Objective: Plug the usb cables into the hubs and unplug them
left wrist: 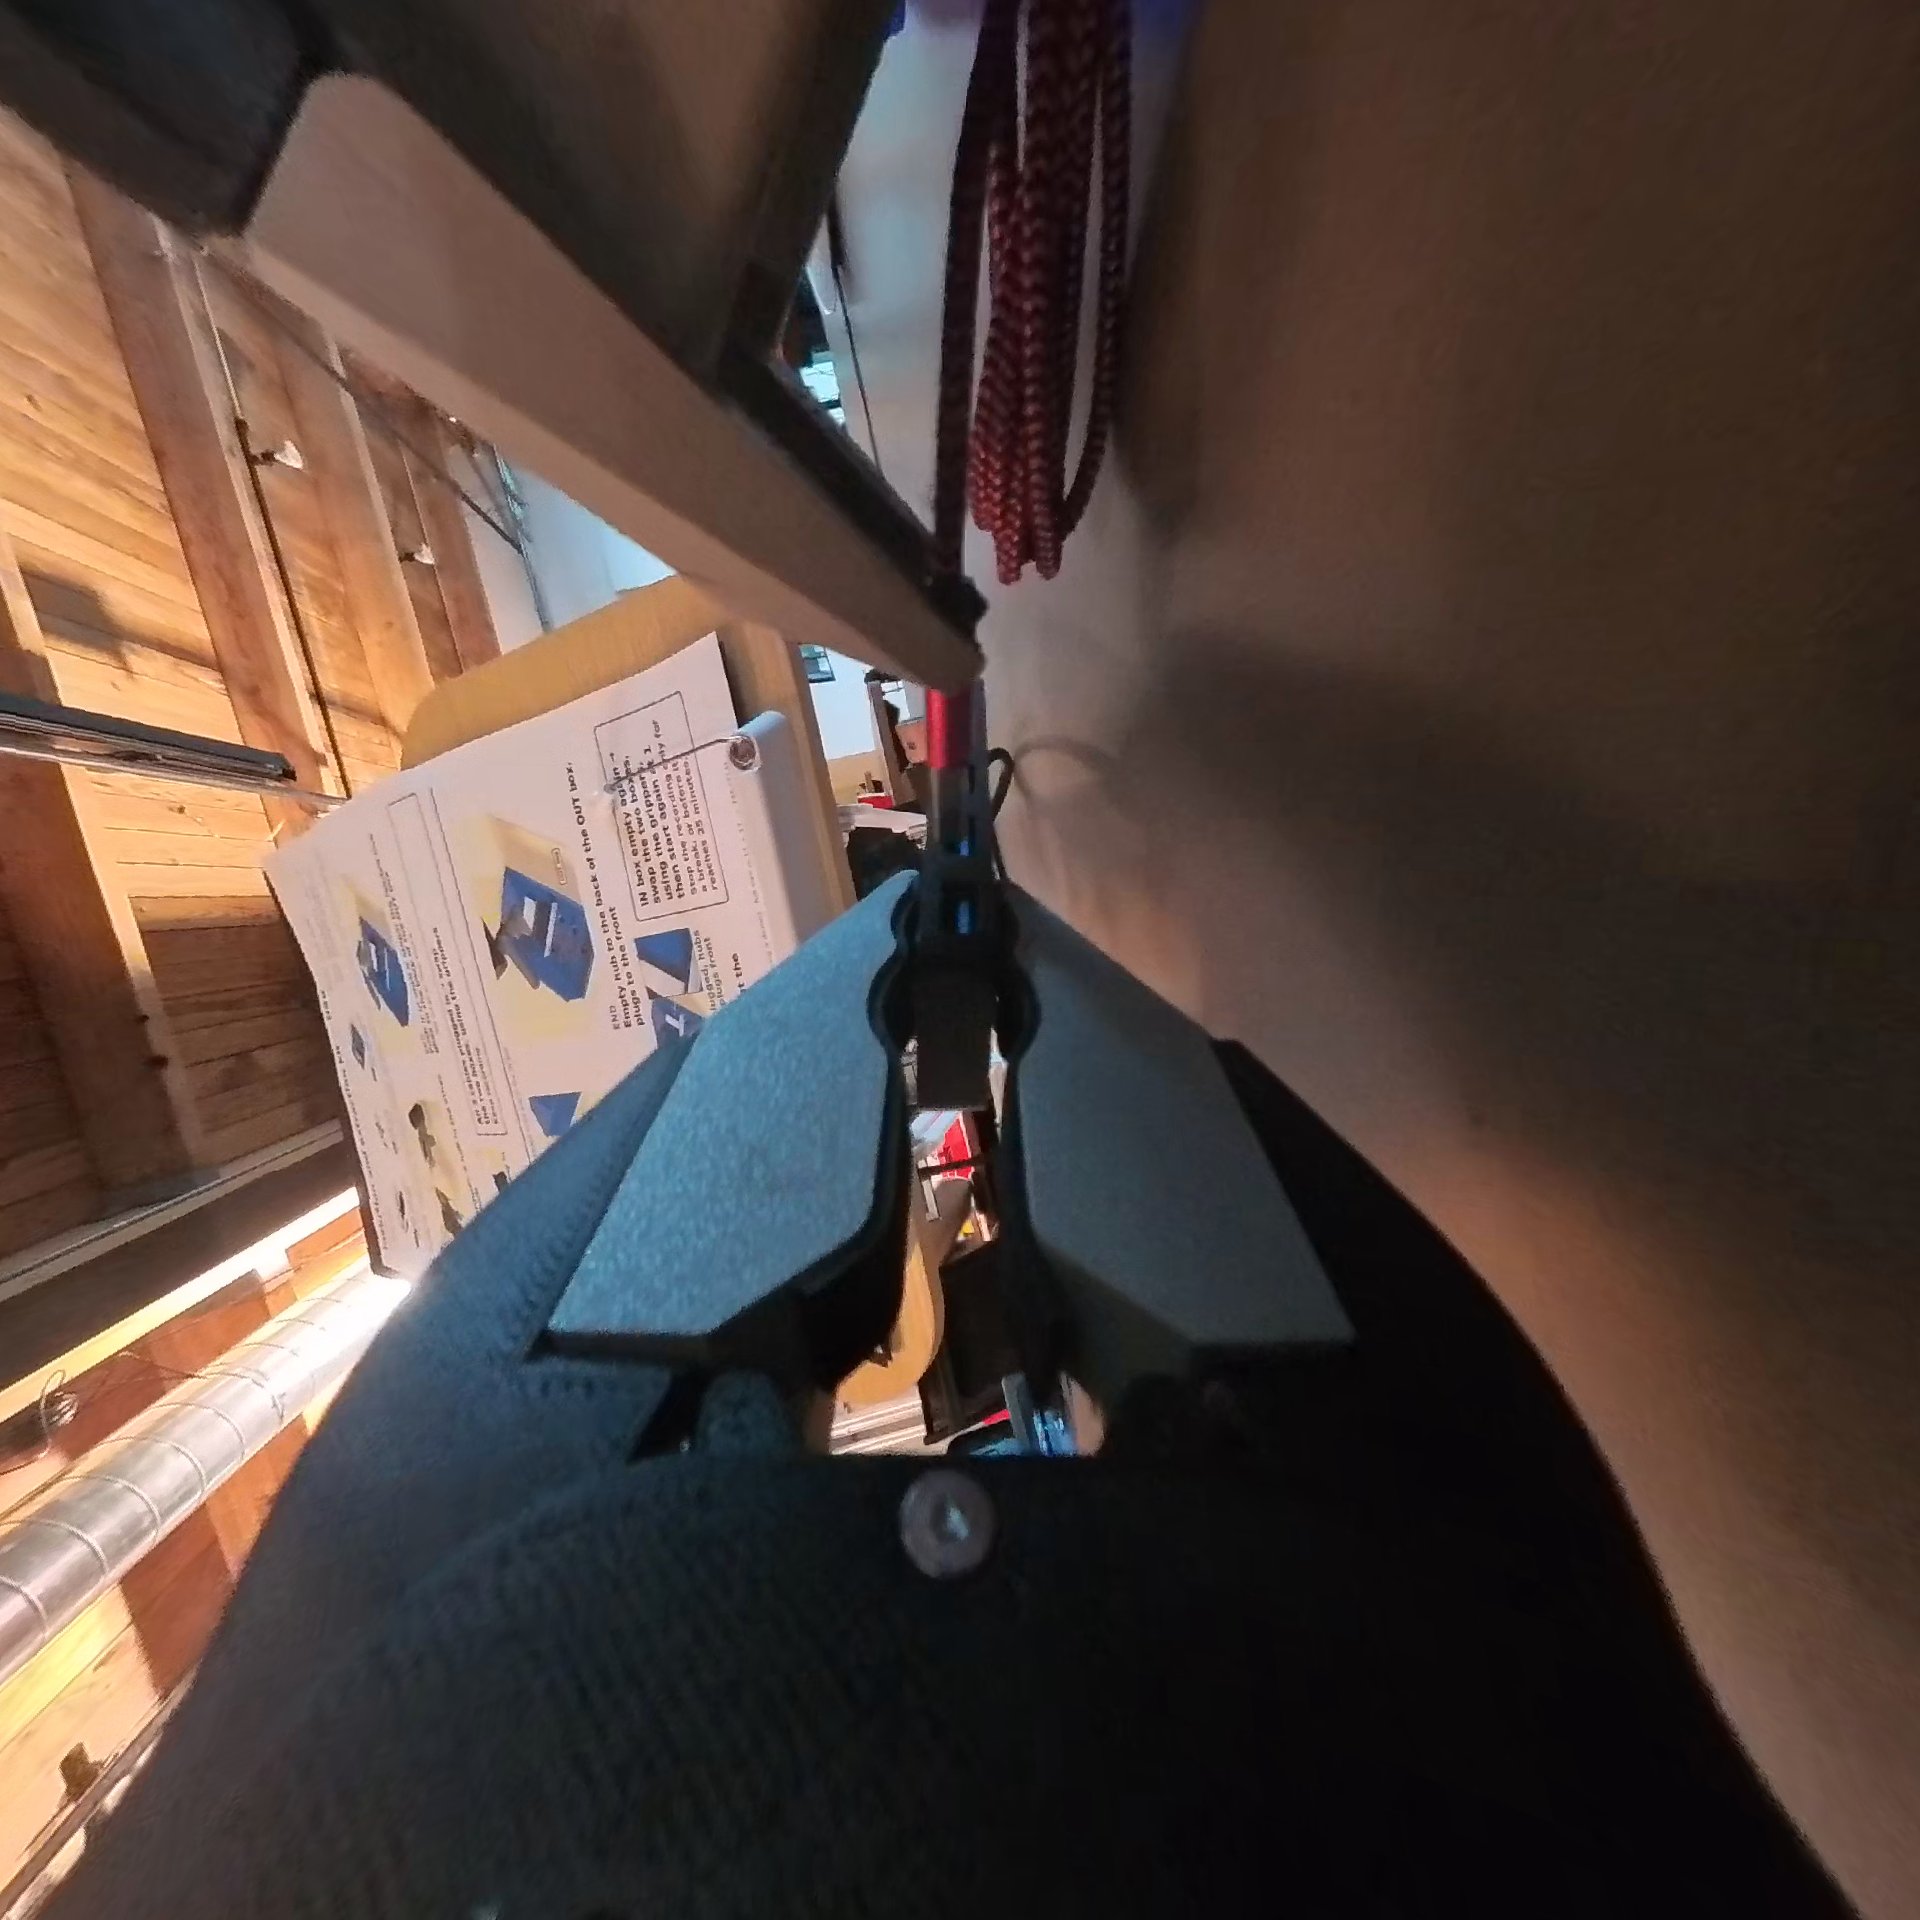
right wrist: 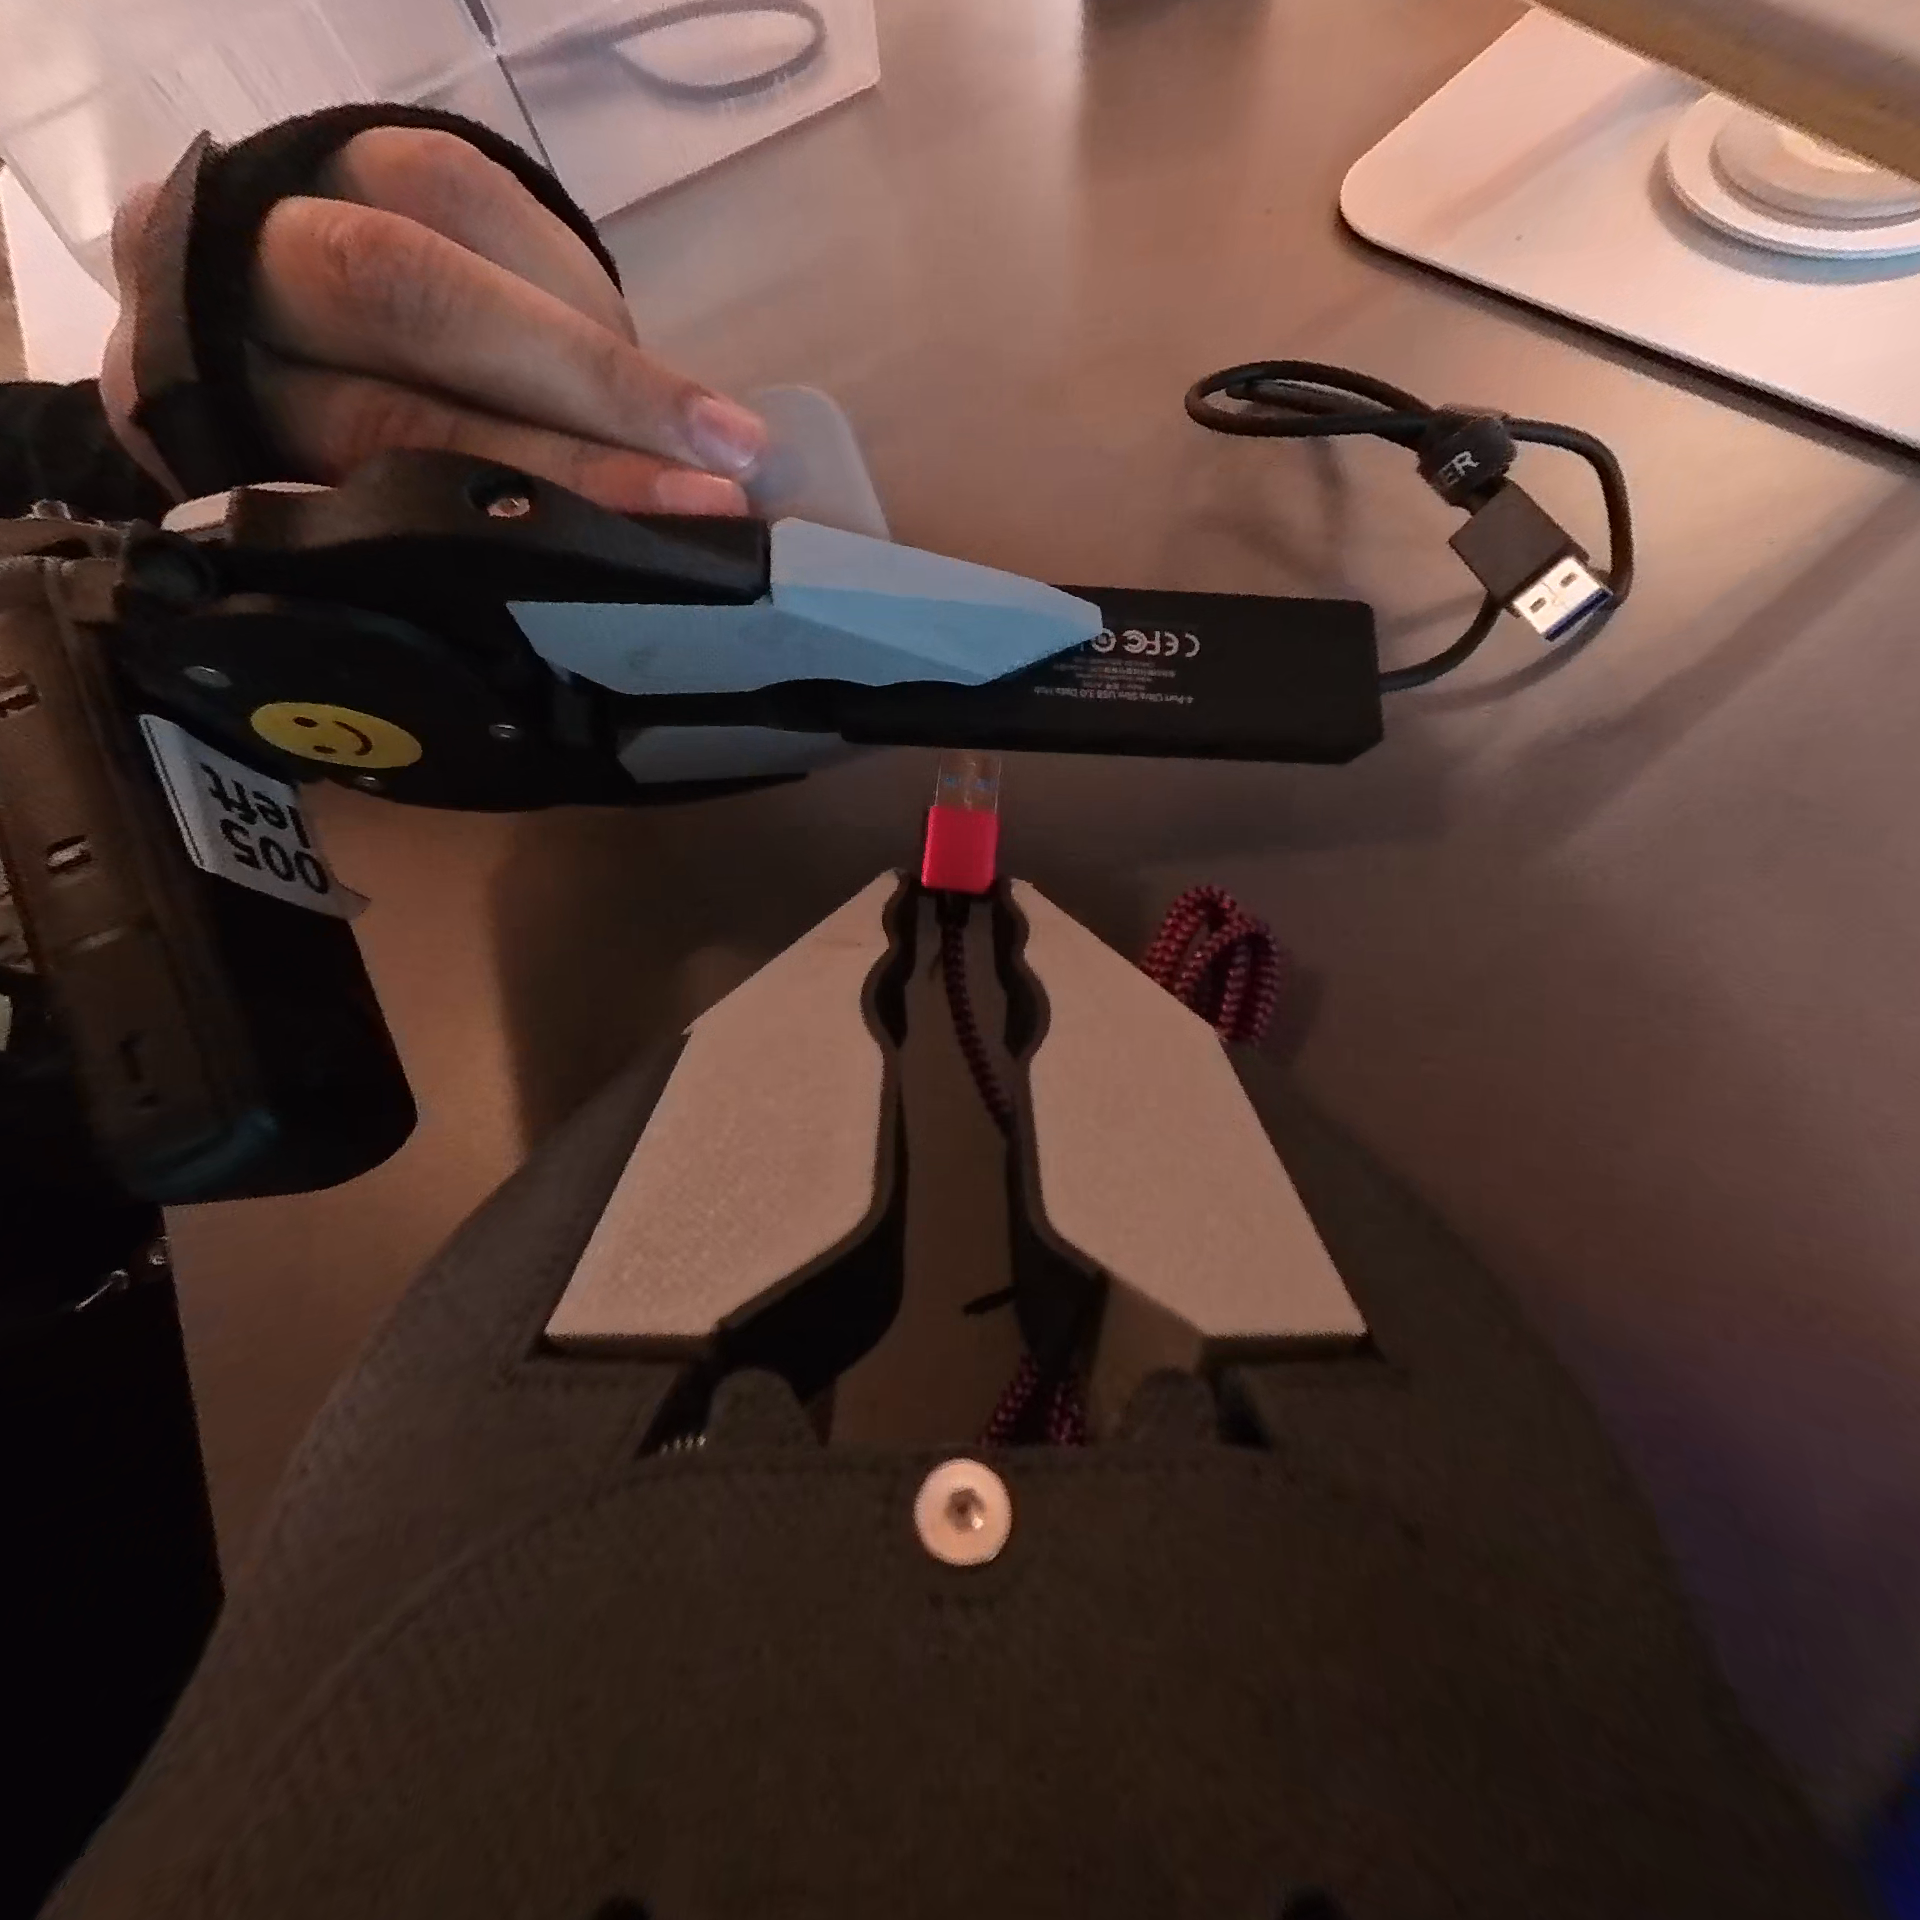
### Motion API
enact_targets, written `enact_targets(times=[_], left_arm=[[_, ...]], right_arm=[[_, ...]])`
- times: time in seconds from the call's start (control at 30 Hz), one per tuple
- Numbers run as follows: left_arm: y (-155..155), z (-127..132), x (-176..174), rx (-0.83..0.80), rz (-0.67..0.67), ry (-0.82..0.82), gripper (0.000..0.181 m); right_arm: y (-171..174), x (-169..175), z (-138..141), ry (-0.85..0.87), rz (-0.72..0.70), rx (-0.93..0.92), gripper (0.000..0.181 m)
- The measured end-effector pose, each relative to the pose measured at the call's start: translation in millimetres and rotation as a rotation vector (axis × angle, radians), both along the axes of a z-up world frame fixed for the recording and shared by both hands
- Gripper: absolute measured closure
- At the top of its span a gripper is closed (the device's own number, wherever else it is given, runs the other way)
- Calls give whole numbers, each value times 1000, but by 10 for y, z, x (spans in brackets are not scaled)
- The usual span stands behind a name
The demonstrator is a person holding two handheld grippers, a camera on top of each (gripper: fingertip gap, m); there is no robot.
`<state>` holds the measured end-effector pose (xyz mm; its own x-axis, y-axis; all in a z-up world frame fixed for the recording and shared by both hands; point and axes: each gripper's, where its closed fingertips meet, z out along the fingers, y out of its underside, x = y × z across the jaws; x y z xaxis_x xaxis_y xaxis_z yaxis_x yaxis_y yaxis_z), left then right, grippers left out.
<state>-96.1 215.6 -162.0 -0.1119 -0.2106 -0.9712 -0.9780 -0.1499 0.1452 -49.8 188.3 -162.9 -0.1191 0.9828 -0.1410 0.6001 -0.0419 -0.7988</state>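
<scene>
My left gripper (left wrist: 956, 935) is shut on a flat black USB hub (left wrist: 948, 1023), seen edge-on between its tips. In the right wrist view the same gripper (right wrist: 997, 665) comes in from the left, held by a hand, and holds the hub (right wrist: 1195, 665) level above the table. My right gripper (right wrist: 961, 883) is shut on a red USB plug (right wrist: 961, 847). The plug's metal tip (right wrist: 968, 779) meets the hub's near side edge; how deep it sits is hidden. The red braided cable (right wrist: 1216, 966) trails behind my fingers. The plug also shows in the left wrist view (left wrist: 951, 722).
The hub's own black cable with a USB-A plug (right wrist: 1538, 582) lies on the brown table (right wrist: 1558, 1039) beyond the hub. A white monitor stand base (right wrist: 1610, 208) stands at the back right, a clear box (right wrist: 416, 83) at the back left. An instruction sheet (left wrist: 499, 966) stands behind. My hands' fingertips stand some 6 centimetres from each other.
</scene>
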Motion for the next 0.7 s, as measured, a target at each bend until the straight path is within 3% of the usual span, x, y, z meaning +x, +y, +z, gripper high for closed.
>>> enact_targets(times=[0.7], left_arm=[[-18, 9, 44, -5, -10, -32, 174]], right_arm=[[-22, -16, 17, 12, 8, -3, 169]])
